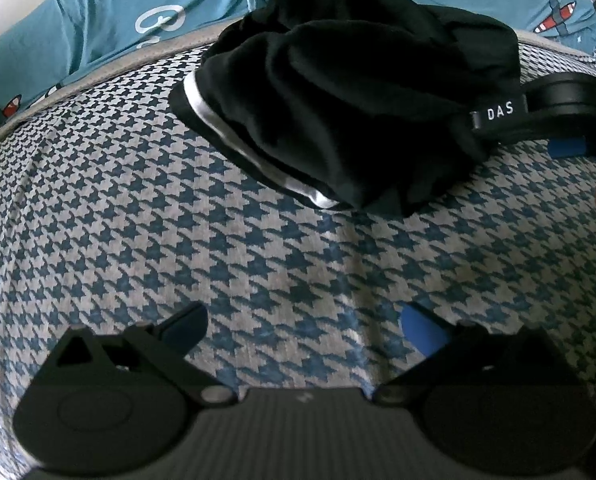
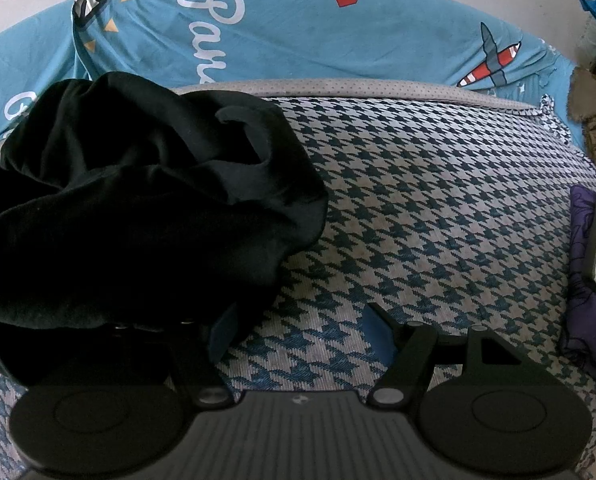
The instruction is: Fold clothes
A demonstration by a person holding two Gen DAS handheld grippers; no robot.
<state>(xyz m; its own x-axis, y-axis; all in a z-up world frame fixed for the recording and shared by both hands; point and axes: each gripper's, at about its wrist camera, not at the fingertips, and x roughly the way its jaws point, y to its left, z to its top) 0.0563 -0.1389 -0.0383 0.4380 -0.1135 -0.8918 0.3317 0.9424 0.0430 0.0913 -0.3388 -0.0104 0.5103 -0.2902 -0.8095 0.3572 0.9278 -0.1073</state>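
A crumpled black garment (image 1: 338,112) with a white-edged hem is seen bunched in the upper centre, on the houndstooth cover (image 1: 177,240). Both the left gripper (image 1: 304,328) and the right gripper (image 2: 300,332) are spread, nothing pinched.

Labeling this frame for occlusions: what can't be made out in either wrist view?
- Black garment: type and its far side are hidden by its own bunched folds, in both views.
- Right gripper: in the right wrist view, the garment covers most of one finger.
- Purple cloth: cut off by the right edge of the right wrist view.
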